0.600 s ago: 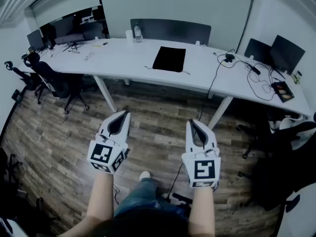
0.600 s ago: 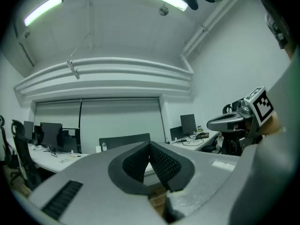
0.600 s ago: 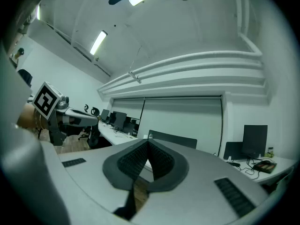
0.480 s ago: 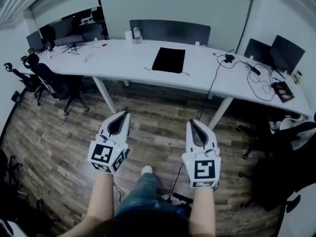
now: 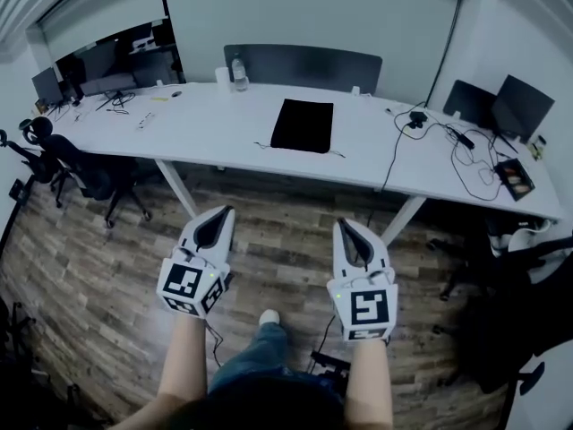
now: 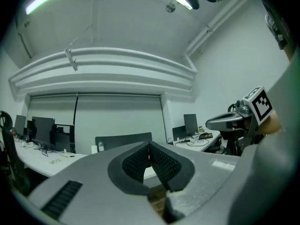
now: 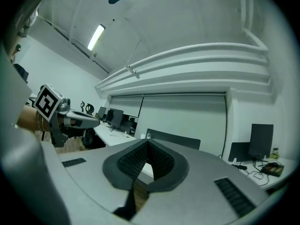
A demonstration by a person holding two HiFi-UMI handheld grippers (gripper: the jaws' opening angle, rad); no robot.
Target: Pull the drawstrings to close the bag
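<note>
A black drawstring bag (image 5: 303, 124) lies flat on the long white desk (image 5: 215, 133), its thin strings trailing off its near corners. I stand well back from the desk. My left gripper (image 5: 226, 210) and right gripper (image 5: 342, 223) are held side by side above the wood floor, both shut and empty, tips pointing toward the desk. In the left gripper view the pads (image 6: 149, 146) meet with nothing between them, and the right gripper (image 6: 211, 123) shows to the side. In the right gripper view the jaws (image 7: 147, 143) are likewise closed, with the left gripper (image 7: 96, 121) at the left.
A water bottle (image 5: 237, 72) stands at the desk's back edge. Cables (image 5: 470, 155) and monitors (image 5: 519, 106) crowd the desk's right end; more monitors (image 5: 98, 61) stand at the left. Office chairs (image 5: 76, 173) stand left, another chair (image 5: 528, 267) right. A floor cable (image 5: 320, 330) runs near my feet.
The head view has shifted closer to the desk and slightly right, so the bag sits a bit lower and more central. Both grippers keep their pose and stay shut.
</note>
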